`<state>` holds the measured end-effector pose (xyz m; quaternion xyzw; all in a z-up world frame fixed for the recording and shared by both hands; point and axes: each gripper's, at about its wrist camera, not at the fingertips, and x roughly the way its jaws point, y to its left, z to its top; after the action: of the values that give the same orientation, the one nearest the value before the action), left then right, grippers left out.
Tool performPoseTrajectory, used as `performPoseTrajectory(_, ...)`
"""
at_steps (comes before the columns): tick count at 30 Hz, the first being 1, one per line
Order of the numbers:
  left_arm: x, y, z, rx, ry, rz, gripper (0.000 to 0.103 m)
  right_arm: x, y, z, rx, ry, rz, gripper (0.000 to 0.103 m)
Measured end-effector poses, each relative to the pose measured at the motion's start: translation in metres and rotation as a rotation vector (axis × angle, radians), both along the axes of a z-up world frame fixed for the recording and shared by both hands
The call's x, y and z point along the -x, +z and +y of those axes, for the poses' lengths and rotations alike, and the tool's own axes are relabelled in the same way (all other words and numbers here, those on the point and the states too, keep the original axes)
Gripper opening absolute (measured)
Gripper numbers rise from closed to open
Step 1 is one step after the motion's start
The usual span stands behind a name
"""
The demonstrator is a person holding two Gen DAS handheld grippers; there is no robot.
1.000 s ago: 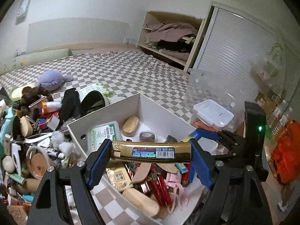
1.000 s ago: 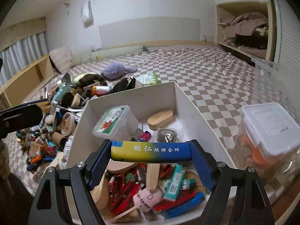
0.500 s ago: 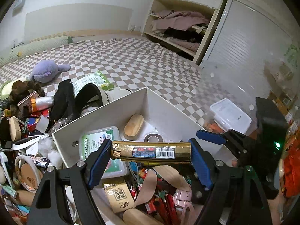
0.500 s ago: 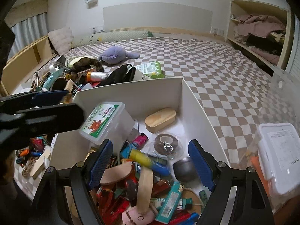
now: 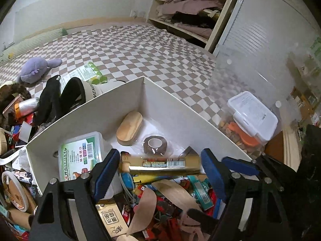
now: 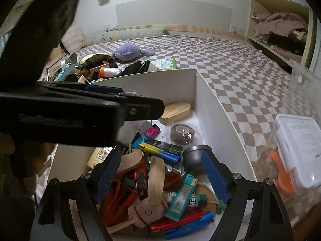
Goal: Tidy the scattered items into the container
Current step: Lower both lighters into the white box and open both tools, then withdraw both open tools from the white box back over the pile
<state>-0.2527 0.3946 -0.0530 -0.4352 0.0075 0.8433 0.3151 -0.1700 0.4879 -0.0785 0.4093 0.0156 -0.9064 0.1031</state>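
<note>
Now the left gripper (image 5: 160,172) hangs over the white box (image 5: 180,108). Its blue pads (image 5: 104,172) are opening. A gold lighter (image 5: 162,164) sits between them, blurry, with a gap at each end, so the pads no longer press it.

Beside it, the right gripper (image 6: 161,175) also points down into the box (image 6: 210,108). Its jaws are wide and hold nothing.

Inside the box is a big heap. A wooden block (image 5: 129,128) lies near the far corner, and a brown tape roll (image 5: 155,145) is just beside it. A clear case with a green label (image 5: 80,156) leans on the left wall. Closer in are a yellow and blue lighter (image 6: 160,151), a teal lighter (image 6: 181,198), red things and bits of pale wood.

Outside the box, on the left, lots of stuff is piled on the checked bed (image 5: 130,46). A purple toy (image 5: 38,69) lies farther off. On the right, a tub with a white lid (image 5: 252,114) stands apart from the box.
</note>
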Motion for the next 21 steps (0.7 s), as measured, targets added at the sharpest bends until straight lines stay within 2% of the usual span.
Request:
performPoseTrajectory(6, 0.000, -0.001, -0.001, 0.003, 0.017, 0.003, 0.095, -0.004, -0.003, 0.009, 0.039, -0.024, 0.002, 0.083)
performPoseTrajectory(8, -0.002, -0.001, -0.001, 0.008, 0.018, 0.015, 0.103, -0.006, -0.003, 0.010, 0.048, -0.030, 0.006, 0.083)
performPoseTrajectory(13, -0.007, -0.001, -0.002, 0.014, 0.011, 0.026, 0.103, -0.013, 0.000, 0.008, 0.062, -0.031, 0.020, 0.083)
performPoseTrajectory(14, -0.010, -0.001, -0.003, 0.013, 0.008, 0.031, 0.103, -0.014, 0.001, 0.007, 0.057, -0.032, 0.023, 0.085)
performPoseTrajectory(15, -0.012, 0.001, -0.004, 0.013, 0.007, 0.039, 0.103, -0.016, 0.001, 0.005, 0.051, -0.034, 0.029, 0.095)
performPoseTrajectory(16, -0.015, 0.002, -0.005, 0.013, 0.009, 0.048, 0.103, -0.018, 0.003, 0.004, 0.043, -0.037, 0.039, 0.100)
performPoseTrajectory(21, -0.028, 0.011, -0.013, 0.010, 0.006, 0.102, 0.103, -0.029, 0.009, -0.001, 0.016, -0.061, 0.083, 0.103)
